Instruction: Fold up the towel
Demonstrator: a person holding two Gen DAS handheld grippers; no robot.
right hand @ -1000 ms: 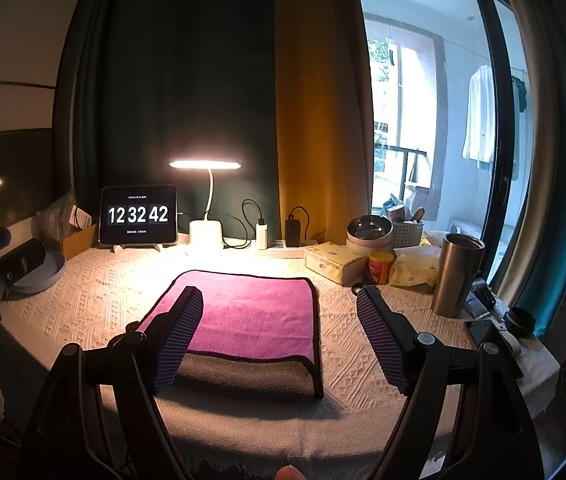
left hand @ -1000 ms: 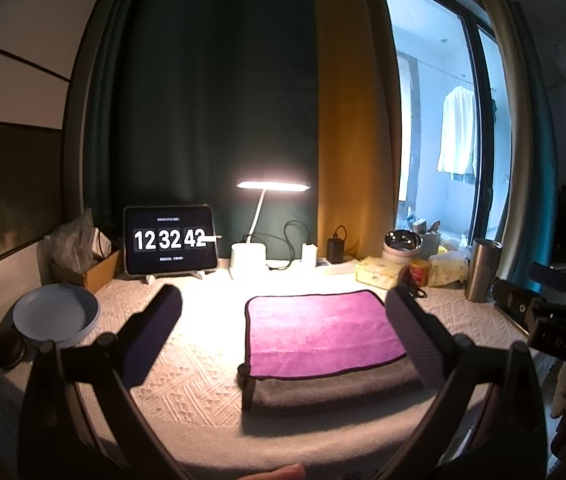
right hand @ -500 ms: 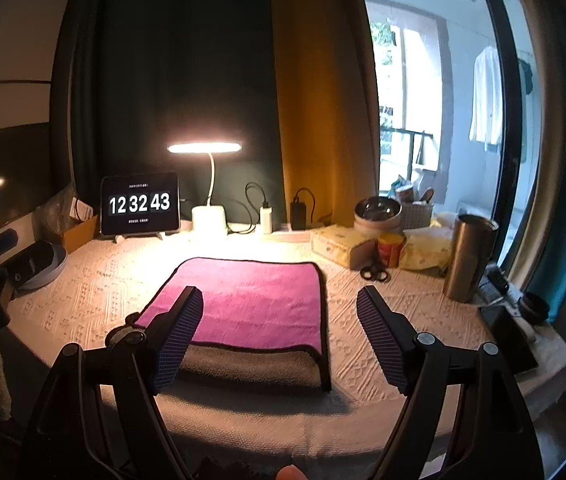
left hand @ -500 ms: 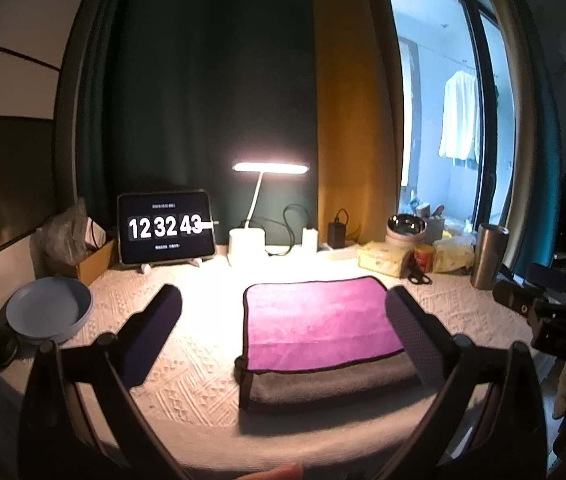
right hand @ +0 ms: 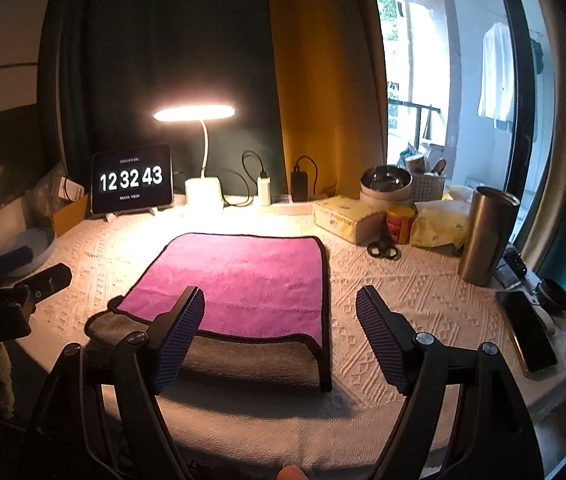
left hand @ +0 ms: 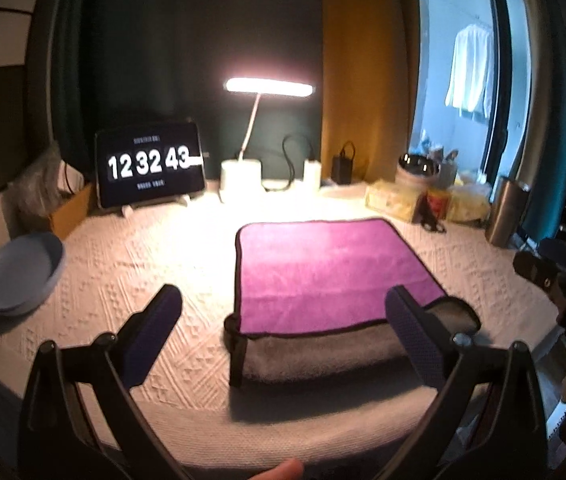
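Table [right hand: 423, 304] under a white textured cloth
Towel [right hand: 243, 276], lamp [right hand: 202, 196], tablet clock [right hand: 132, 179], tumbler [right hand: 487, 236], scissors [right hand: 383, 249], blue plate [left hand: 19, 272] on it

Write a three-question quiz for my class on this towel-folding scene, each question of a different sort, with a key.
1. True or false: the left gripper is shut on the towel.
2. Multiple choice: what lies on the tablecloth just in front of the red can? A) scissors B) a spoon C) a remote
3. Fill in: the upper face of the towel is ____, and the layer showing along its near edge is grey.

Key:
1. False; its fingers are apart and hold nothing, as do those of the right gripper.
2. A, the scissors.
3. Purple.
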